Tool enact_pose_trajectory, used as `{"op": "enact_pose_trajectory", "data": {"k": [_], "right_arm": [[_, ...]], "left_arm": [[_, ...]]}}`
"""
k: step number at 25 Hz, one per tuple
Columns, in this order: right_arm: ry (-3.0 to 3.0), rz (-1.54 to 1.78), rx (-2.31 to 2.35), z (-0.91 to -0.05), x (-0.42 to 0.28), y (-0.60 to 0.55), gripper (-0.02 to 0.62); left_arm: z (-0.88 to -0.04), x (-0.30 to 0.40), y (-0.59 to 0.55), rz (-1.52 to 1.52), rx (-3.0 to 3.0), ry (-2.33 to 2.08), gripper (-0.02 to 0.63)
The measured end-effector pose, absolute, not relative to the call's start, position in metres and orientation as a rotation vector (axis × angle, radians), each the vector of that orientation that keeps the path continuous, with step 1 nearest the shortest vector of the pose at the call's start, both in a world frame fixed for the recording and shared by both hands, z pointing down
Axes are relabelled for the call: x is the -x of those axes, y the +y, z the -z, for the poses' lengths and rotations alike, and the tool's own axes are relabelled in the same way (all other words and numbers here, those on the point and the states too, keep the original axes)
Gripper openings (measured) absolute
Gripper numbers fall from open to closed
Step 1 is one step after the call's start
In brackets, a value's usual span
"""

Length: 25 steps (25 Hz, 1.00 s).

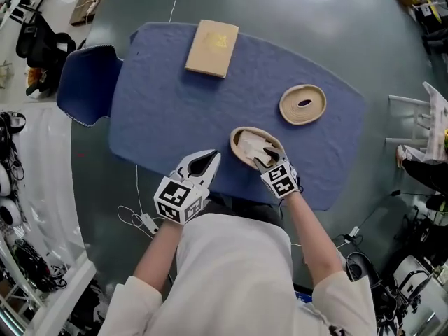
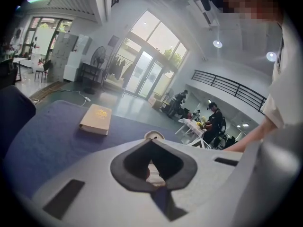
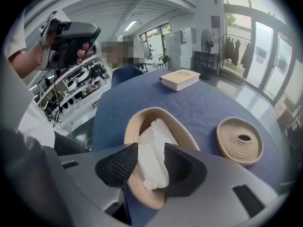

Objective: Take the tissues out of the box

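An oval woven box [image 1: 236, 140] sits on the blue table [image 1: 161, 117] near its front edge, with white tissues [image 1: 253, 145] piled inside. My right gripper [image 1: 264, 161] hangs at the box's near end. In the right gripper view that gripper [image 3: 151, 155] stands open, its jaws apart on either side of the tissues [image 3: 154, 136], which rest in the box [image 3: 135, 122]. My left gripper [image 1: 208, 159] hovers at the table's front edge, left of the box. Its jaws [image 2: 151, 141] meet at the tips and hold nothing.
The round woven lid [image 1: 302, 104] with a slot lies to the right, behind the box. A tan book [image 1: 212, 47] lies at the far side of the table. A blue chair [image 1: 84, 82] stands at the table's left end. Cables lie on the floor [image 1: 136, 219].
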State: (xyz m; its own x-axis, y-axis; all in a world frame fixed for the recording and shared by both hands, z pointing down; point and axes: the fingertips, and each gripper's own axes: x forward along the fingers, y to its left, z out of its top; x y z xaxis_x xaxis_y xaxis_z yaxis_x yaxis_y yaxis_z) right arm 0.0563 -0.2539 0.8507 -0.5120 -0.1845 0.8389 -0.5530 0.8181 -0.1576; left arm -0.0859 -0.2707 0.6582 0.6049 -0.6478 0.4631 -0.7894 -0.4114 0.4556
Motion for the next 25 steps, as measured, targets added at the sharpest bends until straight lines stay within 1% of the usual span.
{"op": "enact_pose_trajectory", "data": {"k": [9, 14, 19, 22, 25], "right_arm": [[-1.976, -0.427, -0.295, -0.878, -0.056, -0.242, 0.201], [-1.913, -0.366, -0.228, -0.896, -0.053, -0.234, 0.195], [-1.872, -0.321, -0.217, -0.909, -0.057, -0.238, 0.145], [-1.878, -0.275, -0.225, -0.91, -0.057, -0.24, 0.067], [-1.894, -0.277, -0.237, -0.904, -0.06, -0.238, 0.049]], "left_arm": [[-0.658, 0.096, -0.265, -0.266, -2.095, -1.229, 0.008], [-0.661, 0.11, -0.259, -0.254, -2.055, -1.275, 0.008], [-0.663, 0.116, -0.252, -0.258, -2.033, -1.303, 0.008], [-0.663, 0.116, -0.247, -0.26, -2.026, -1.313, 0.008], [-0.661, 0.116, -0.241, -0.257, -2.023, -1.319, 0.008]]}}
